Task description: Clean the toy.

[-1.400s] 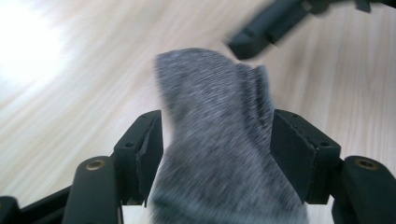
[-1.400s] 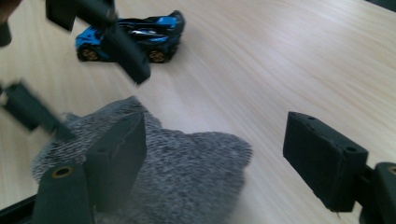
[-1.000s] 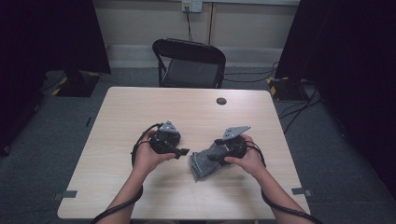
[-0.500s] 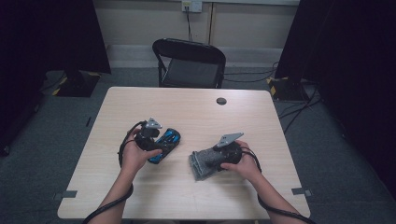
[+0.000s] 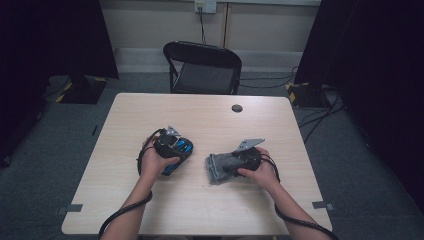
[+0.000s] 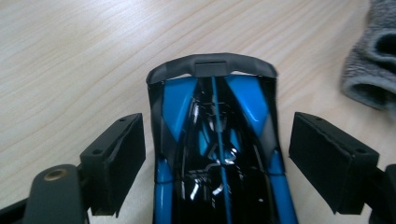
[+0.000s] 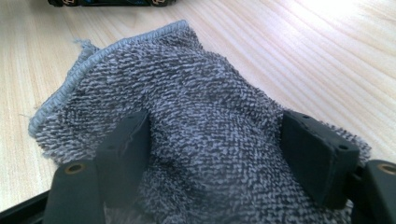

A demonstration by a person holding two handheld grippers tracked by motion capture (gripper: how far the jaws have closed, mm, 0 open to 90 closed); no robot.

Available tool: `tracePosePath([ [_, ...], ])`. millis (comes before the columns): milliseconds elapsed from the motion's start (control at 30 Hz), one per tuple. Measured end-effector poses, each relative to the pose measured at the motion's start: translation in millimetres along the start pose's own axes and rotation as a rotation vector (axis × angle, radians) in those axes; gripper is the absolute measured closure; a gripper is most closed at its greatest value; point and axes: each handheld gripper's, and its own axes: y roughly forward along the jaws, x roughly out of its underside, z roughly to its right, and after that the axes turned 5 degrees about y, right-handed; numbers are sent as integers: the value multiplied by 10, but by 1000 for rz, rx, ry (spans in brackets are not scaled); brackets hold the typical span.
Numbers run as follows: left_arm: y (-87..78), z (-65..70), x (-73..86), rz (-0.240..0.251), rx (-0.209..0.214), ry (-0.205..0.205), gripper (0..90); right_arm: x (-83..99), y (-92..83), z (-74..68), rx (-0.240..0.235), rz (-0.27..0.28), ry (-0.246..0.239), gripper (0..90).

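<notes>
The glossy blue-and-black toy car (image 6: 217, 149) resting on the surface (image 5: 150, 210) between the left gripper's (image 6: 217, 161) just-opened, released fingers (image 6: 114, 163) looks light, rigid and slippery, best pinched across its flanks, while the right gripper (image 7: 215, 154) bunches the soft grey towel (image 7: 196, 116).

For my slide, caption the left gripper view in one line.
Left gripper with jaws open astride a blue-and-black toy car on the wooden table, grey cloth at the edge.

High view overhead facing forward-down, claw views close — sharing the table (image 5: 210, 210)
</notes>
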Motion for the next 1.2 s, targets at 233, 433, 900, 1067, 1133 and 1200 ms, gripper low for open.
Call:
tracePosePath([
  [233, 104, 12, -18, -3, -6, 0, 178, 1, -21, 14, -18, 10, -3, 252],
  [433, 196, 23, -47, -8, -16, -12, 177, -13, -44, 7, -15, 0, -12, 252],
  [900, 239, 29, -42, 1, -21, -24, 249, 3, -31, 1, -14, 2, -9, 250],
  [1067, 202, 44, -43, -29, -26, -28, 254, -18, -51, -9, -15, -1, -17, 242],
  [1133, 179, 46, -37, -33, -29, -29, 254, -34, -76, -8, -17, 4, -30, 241],
  [1200, 138, 41, -26, -27, -24, -37, 254, -51, -108, -12, -23, 18, -32, 238],
])
